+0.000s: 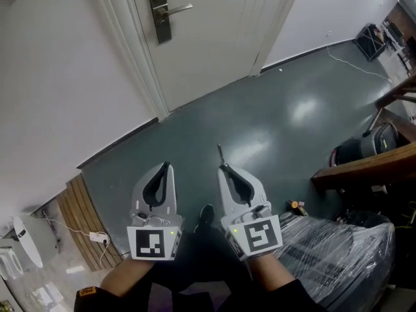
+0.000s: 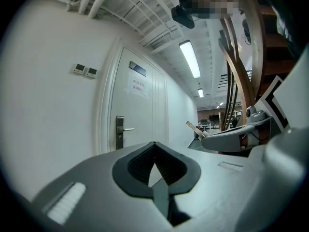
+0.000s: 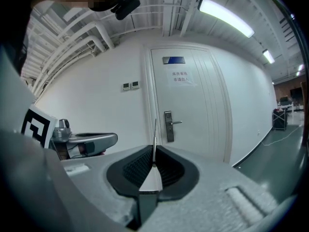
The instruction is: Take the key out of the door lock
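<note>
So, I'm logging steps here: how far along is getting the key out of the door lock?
Done: the key is out of the lock, and both grippers are well back from the door. In hand: the right gripper has its fingers shut on the key, which sticks out past them. The left gripper is shut and empty. Left: nothing of the removal itself, as far as I can judge.

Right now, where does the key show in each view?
Head view: key sticks forward from the right tongs, centre.
Left gripper view: right of centre, at the right tongs' tip.
Right gripper view: dead centre, upright in its tongs.
Shared landmark: the door's lock plate.
</note>
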`<move>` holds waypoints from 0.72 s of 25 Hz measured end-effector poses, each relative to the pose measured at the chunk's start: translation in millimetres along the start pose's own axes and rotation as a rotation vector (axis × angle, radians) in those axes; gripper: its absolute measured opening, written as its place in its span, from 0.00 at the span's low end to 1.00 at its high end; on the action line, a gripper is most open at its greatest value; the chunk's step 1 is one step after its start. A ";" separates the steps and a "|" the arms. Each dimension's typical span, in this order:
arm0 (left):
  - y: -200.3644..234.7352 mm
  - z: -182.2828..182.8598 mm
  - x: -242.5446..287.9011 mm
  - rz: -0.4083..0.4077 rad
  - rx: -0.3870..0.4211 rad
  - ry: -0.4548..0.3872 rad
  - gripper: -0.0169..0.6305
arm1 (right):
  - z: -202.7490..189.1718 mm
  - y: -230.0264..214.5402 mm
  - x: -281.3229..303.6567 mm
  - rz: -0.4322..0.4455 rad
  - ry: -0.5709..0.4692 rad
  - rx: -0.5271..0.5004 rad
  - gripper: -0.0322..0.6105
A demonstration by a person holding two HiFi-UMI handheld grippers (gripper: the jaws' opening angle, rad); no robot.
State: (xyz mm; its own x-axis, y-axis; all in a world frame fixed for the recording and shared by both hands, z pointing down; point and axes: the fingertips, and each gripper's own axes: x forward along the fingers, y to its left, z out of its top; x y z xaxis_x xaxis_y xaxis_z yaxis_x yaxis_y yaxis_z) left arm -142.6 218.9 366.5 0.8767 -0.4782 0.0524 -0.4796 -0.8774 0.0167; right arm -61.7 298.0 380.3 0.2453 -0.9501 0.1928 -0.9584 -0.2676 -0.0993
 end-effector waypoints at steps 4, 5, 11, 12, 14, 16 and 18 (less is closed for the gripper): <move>23.1 -10.7 -25.6 0.013 -0.022 0.021 0.05 | -6.3 29.6 2.6 -0.005 0.010 -0.013 0.07; 28.8 -12.3 -31.0 0.014 -0.022 0.023 0.05 | -7.1 36.1 3.4 -0.009 0.011 -0.015 0.07; 53.4 -19.7 -51.7 0.019 -0.042 0.029 0.05 | -18.6 71.1 4.6 0.010 0.016 -0.058 0.07; 54.9 -20.1 -53.5 0.012 -0.037 0.028 0.05 | -17.7 73.4 4.9 -0.003 0.019 -0.053 0.07; 58.2 -19.6 -55.5 0.002 -0.031 0.027 0.05 | -15.0 77.1 5.9 -0.024 0.022 -0.044 0.07; 62.1 -18.8 -57.0 -0.002 -0.032 0.027 0.05 | -13.7 80.6 7.2 -0.032 0.020 -0.049 0.07; 65.6 -19.1 -58.4 -0.002 -0.039 0.025 0.05 | -13.9 82.7 8.5 -0.040 0.017 -0.048 0.07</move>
State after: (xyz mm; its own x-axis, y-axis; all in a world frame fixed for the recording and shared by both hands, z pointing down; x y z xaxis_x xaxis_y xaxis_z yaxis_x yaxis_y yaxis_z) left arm -226.0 190.0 383.6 0.8768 -0.4745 0.0775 -0.4791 -0.8760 0.0560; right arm -140.8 270.1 387.3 0.2813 -0.9358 0.2123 -0.9539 -0.2968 -0.0441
